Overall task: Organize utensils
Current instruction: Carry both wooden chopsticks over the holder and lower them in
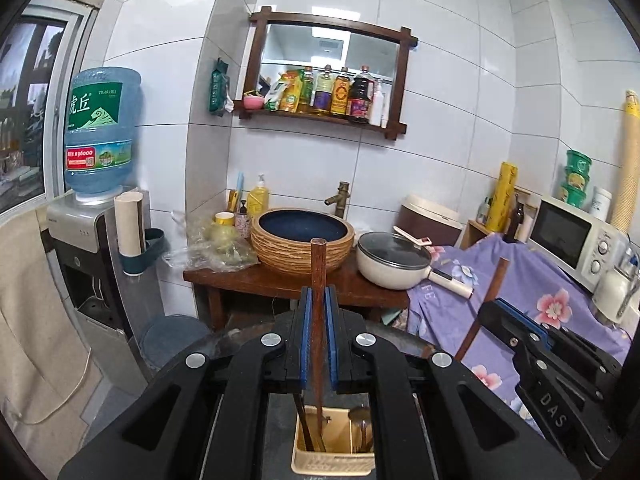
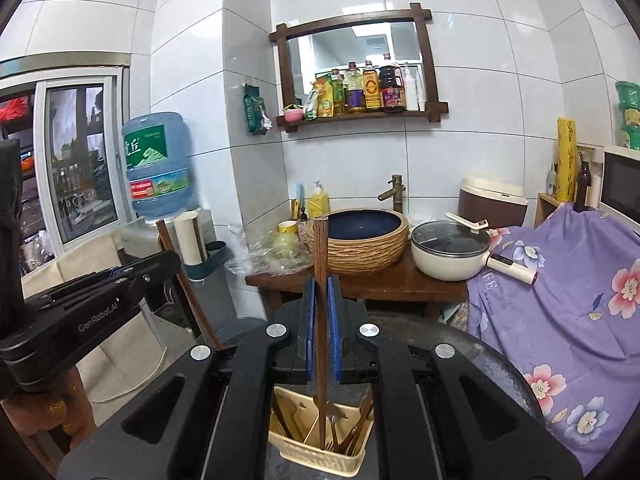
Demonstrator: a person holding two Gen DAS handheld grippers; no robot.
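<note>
A: While each hand-held gripper, left (image 1: 319, 312) and right (image 2: 321, 312), is clamped on an upright chopstick (image 1: 318, 280) above the divided holder (image 2: 316, 438), what could fail?

B: Thin sticks could pivot, missing their compartment.

Between your left gripper's (image 1: 319, 344) blue pads (image 1: 306, 332): a dark reddish-brown chopstick (image 1: 319, 280). Same brown on the chopstick (image 2: 320, 280) in your right gripper (image 2: 320, 340); gripper bodies black, silver screws. Below both tools: cream-yellow slatted utensil holder (image 2: 320, 460). Ahead of the tips: basin (image 1: 303, 246), tan ribbed outside, deep blue inside, on a dark brown wooden stand (image 1: 280, 280). Right of it, cream pot (image 1: 394, 264) with dark glass lid. Further right, lilac cloth (image 2: 568, 300) patterned with pink and white flowers. To your left, pale blue water jug (image 1: 102, 132), green and red label. White wall tiles (image 1: 440, 152).
</note>
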